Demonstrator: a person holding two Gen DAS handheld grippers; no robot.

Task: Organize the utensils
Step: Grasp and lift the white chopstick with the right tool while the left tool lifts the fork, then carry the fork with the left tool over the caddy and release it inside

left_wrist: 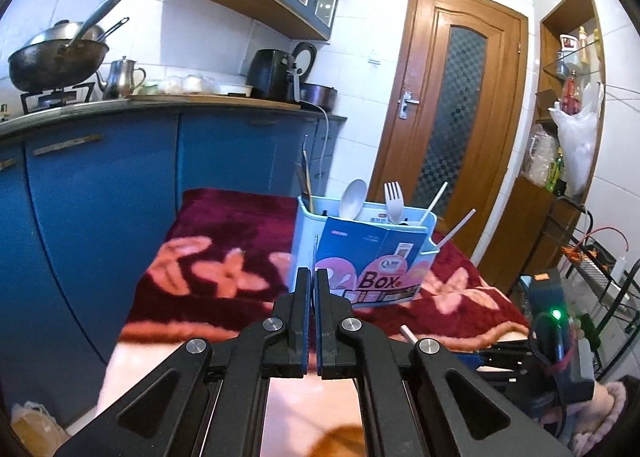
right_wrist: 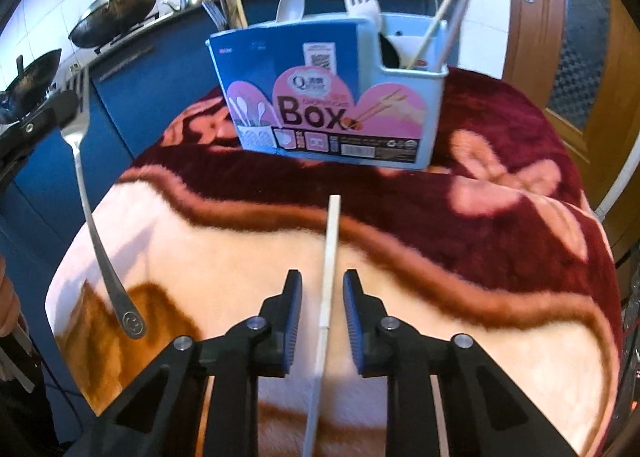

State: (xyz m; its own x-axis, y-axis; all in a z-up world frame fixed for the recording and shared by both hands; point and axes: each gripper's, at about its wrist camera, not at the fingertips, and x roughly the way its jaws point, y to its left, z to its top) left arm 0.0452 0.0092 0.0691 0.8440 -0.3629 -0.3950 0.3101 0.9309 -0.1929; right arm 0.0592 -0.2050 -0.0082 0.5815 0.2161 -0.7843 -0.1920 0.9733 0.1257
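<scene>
White chopstick (right_wrist: pixel 329 257) lies between the open right tool (right_wrist: pixel 322 291), lower end cut off.

A dark red flowered blanket (right_wrist: pixel 500 129) covers the table. Behind stand blue cabinets (left_wrist: pixel 100 185), a wok (left_wrist: pixel 56 57) on the stove, a steel kettle (left_wrist: pixel 120 77) and a wooden door (left_wrist: pixel 456 113).

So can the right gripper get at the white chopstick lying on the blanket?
Probably yes: the white chopstick already lies between the open right gripper pads, untouched, with nothing blocking.
</scene>
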